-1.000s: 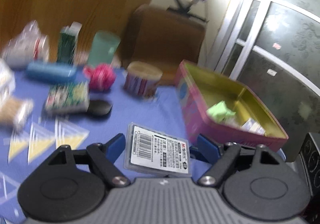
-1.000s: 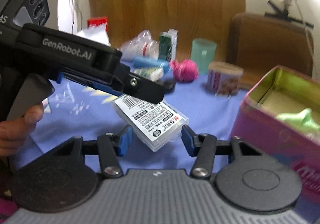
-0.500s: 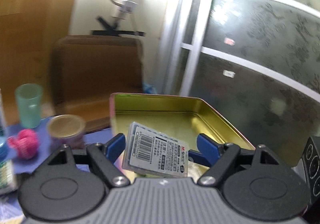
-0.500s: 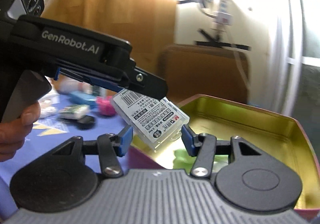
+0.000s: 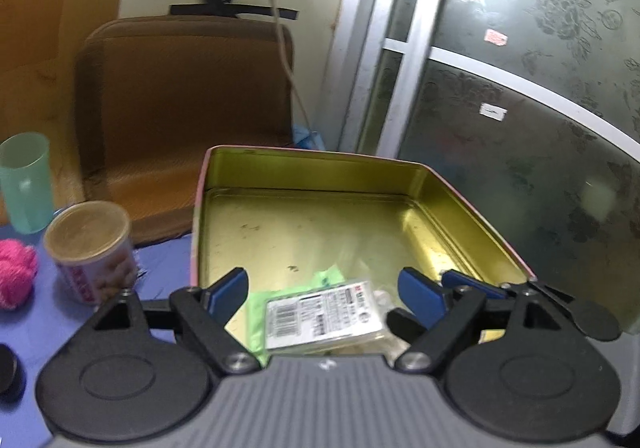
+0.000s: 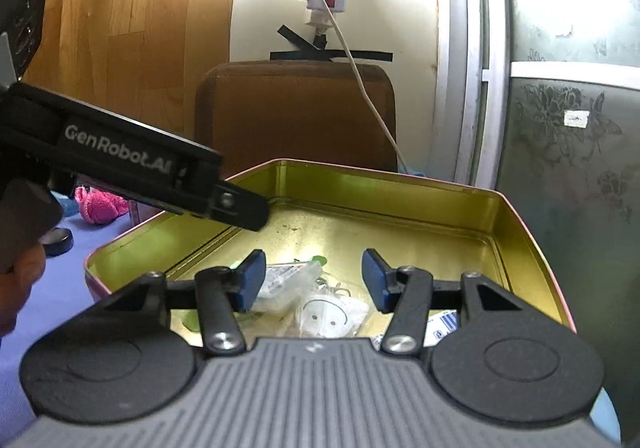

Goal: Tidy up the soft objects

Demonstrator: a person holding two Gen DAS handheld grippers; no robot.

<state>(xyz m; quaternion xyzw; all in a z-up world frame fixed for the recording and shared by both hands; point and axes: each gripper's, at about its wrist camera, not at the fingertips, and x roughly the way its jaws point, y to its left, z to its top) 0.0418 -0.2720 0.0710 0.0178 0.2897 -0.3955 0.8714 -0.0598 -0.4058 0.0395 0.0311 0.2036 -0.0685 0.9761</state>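
Observation:
A pink tin with a gold inside [image 5: 320, 208] stands open on the blue cloth; it also shows in the right wrist view [image 6: 400, 208]. A clear packet with a barcode label [image 5: 324, 318] lies in the tin on a green soft item [image 5: 256, 312]. My left gripper [image 5: 322, 290] is open above the packet, holding nothing. My right gripper [image 6: 313, 280] is open over the tin, above the packet [image 6: 280, 284] and a white smiley-face item [image 6: 324, 314]. The left gripper's body [image 6: 132, 172] crosses the right wrist view.
A snack cup [image 5: 90, 248], a pink yarn ball [image 5: 16, 276], a green cup [image 5: 26, 180] and a black lid [image 5: 8, 368] sit left of the tin. A brown chair [image 5: 184, 108] stands behind. A glass door [image 5: 520, 108] is at right.
Both grippers moved over the tin. The left gripper opened and the packet dropped into the tin onto the green item.

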